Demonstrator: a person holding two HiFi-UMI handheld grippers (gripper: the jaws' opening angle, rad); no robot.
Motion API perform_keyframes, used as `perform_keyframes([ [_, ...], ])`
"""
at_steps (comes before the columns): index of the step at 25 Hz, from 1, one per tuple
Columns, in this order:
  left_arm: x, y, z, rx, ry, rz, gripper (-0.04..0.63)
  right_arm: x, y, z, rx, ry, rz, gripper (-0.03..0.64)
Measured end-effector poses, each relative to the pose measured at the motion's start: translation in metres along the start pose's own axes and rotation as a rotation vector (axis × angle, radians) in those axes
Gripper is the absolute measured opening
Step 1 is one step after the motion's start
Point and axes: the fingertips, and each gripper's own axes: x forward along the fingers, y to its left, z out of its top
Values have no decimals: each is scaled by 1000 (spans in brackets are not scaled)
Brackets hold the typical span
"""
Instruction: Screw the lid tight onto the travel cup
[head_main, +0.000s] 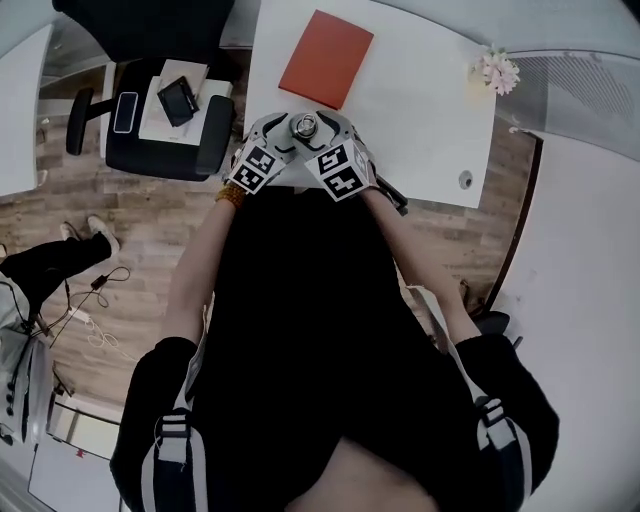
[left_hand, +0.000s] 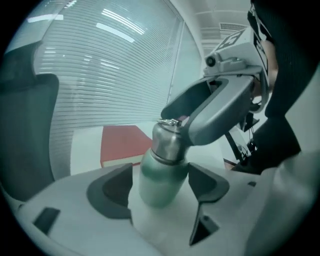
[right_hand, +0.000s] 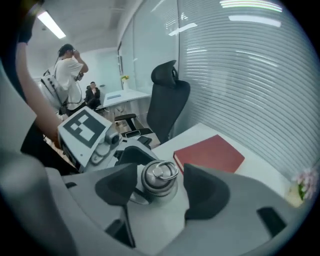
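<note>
1. Location: the travel cup (left_hand: 159, 182) is at the near edge of the white table (head_main: 420, 130), at 12 o'clock from the person, with both grippers meeting on it. A red book (head_main: 326, 58) lies further out on the table, also toward 12 o'clock and well apart from the cup.
2. Left gripper (left_hand: 162, 185): its jaws are closed on the green body of the cup. The pad at 3 o'clock is pressed against the wall, and the pad at 9 o'clock is at the wall or a hair off it. The cup leans slightly, top toward 1 o'clock.
3. Right gripper (right_hand: 161, 182): its jaws are spread, and the pads stand at 9 and 3 o'clock of the lid (right_hand: 159, 177) with a visible gap on each side. It holds nothing.
4. Done: the metal lid, with its ring on top, sits square on the neck of the cup. No gap shows at the seam in the left gripper view.
5. Left: the views do not show how tight the lid is. Judgement: with the right jaws off the lid, this is either a re-grip between turns or the release after the last one. If the lid still has slack, a further clamp and twist is needed while the left gripper braces the body.
</note>
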Motion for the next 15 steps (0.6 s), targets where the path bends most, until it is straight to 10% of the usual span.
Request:
perform_keyframes([
  [8,10,-6,0,49,35,-48,324,7,2,-2,-47,36,35,244],
  [15,14,-7,0,244,210,-343,321,9,10,-5,-444,91,252,243],
])
